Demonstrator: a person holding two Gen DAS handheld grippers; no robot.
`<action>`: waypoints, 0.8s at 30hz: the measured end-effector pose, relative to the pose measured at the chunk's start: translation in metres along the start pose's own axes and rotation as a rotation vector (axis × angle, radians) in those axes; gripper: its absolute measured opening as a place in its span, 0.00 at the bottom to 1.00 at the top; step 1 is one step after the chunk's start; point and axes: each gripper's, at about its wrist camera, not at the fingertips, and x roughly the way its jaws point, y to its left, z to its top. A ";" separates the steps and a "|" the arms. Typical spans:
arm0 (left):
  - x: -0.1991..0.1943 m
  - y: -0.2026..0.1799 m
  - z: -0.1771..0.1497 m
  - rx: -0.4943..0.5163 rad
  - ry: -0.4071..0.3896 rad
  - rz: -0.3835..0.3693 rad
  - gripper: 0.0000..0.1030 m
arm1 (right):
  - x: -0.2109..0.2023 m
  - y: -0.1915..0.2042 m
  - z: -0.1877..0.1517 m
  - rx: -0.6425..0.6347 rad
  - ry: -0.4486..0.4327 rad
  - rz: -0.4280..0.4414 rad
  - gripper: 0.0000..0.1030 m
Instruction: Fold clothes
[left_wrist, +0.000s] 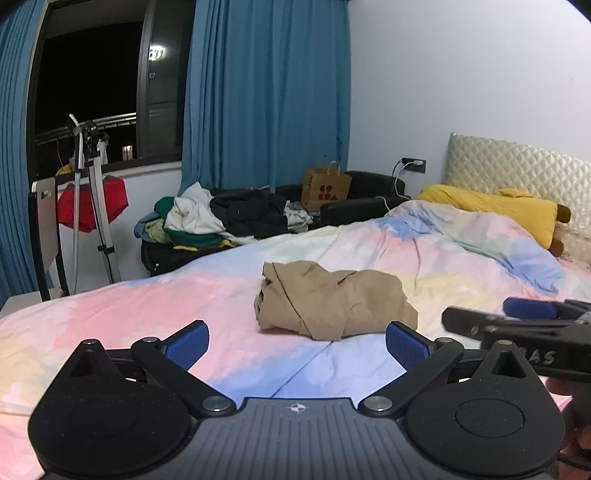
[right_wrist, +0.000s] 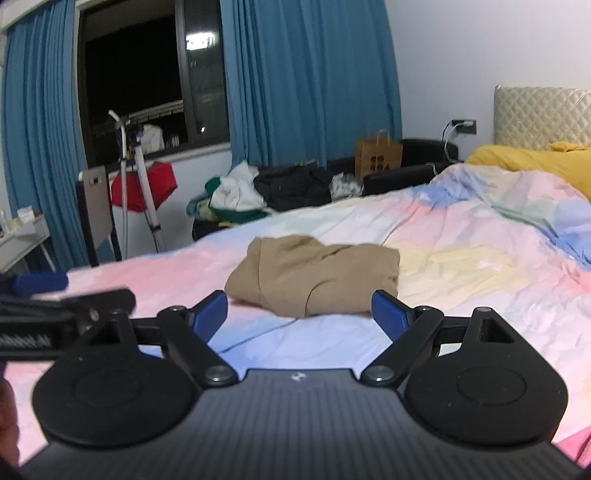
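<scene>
Both grippers sit low over the bed, side by side. Left gripper: jaws spread wide, nothing between the blue pads. Right gripper: likewise released, empty; from the left camera it shows blurred at the right edge, from the right camera the left one shows blurred at the left edge.

Tan garment lies crumpled in a loose heap mid-bed, just ahead of both grippers, touching neither. Folds run unevenly; which kind of garment cannot be told.

Bedspread pastel pink, blue, yellow, wrinkled. Yellow pillow by the quilted headboard, far right.

Beyond the bed: black sofa heaped with clothes, brown paper bag upright on it. Blue curtains flank a dark window. Red cloth hangs on a stand at left.
</scene>
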 end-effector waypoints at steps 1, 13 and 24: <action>0.001 0.000 -0.002 0.001 0.002 -0.001 1.00 | 0.000 -0.001 -0.001 0.003 0.000 0.000 0.84; 0.009 0.001 -0.011 -0.012 0.022 0.002 1.00 | -0.001 -0.005 -0.006 0.025 0.006 -0.032 0.84; 0.006 0.006 -0.009 -0.043 0.014 0.010 1.00 | 0.003 -0.007 -0.006 0.032 0.039 -0.028 0.84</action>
